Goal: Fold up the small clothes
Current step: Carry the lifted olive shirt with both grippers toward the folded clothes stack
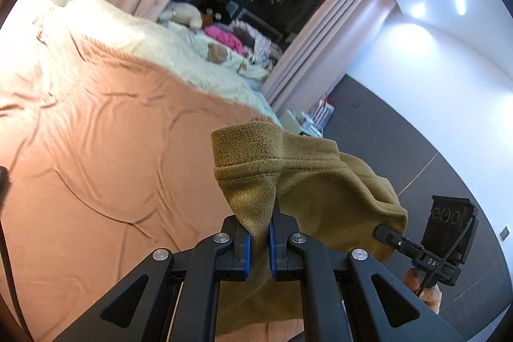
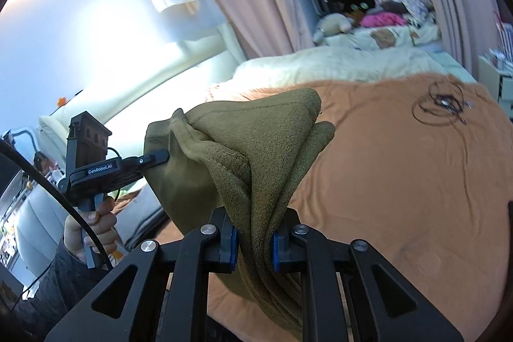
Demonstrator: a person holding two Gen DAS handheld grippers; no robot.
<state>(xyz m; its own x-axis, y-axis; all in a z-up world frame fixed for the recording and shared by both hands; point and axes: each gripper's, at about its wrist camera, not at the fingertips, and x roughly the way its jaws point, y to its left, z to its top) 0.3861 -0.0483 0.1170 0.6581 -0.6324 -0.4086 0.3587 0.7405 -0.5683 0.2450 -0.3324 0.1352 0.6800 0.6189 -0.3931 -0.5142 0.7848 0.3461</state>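
Observation:
An olive-green knit garment (image 1: pixel 307 181) hangs in the air above the bed, held by both grippers. My left gripper (image 1: pixel 259 242) is shut on one bunched edge of it, near a stitched hem. My right gripper (image 2: pixel 255 241) is shut on another thick bunch of the same garment (image 2: pixel 256 143). The right gripper also shows at the right of the left wrist view (image 1: pixel 388 234), its tip pinching the cloth. The left gripper shows at the left of the right wrist view (image 2: pixel 157 156), its tip on the cloth's far edge.
An orange sheet (image 1: pixel 96 149) covers the bed below, also in the right wrist view (image 2: pixel 400 165). A white fluffy blanket (image 1: pixel 134 34) and soft toys (image 1: pixel 221 37) lie at the far end. A black cable coil (image 2: pixel 441 106) lies on the sheet. A dark floor (image 1: pixel 400 149) lies to the right.

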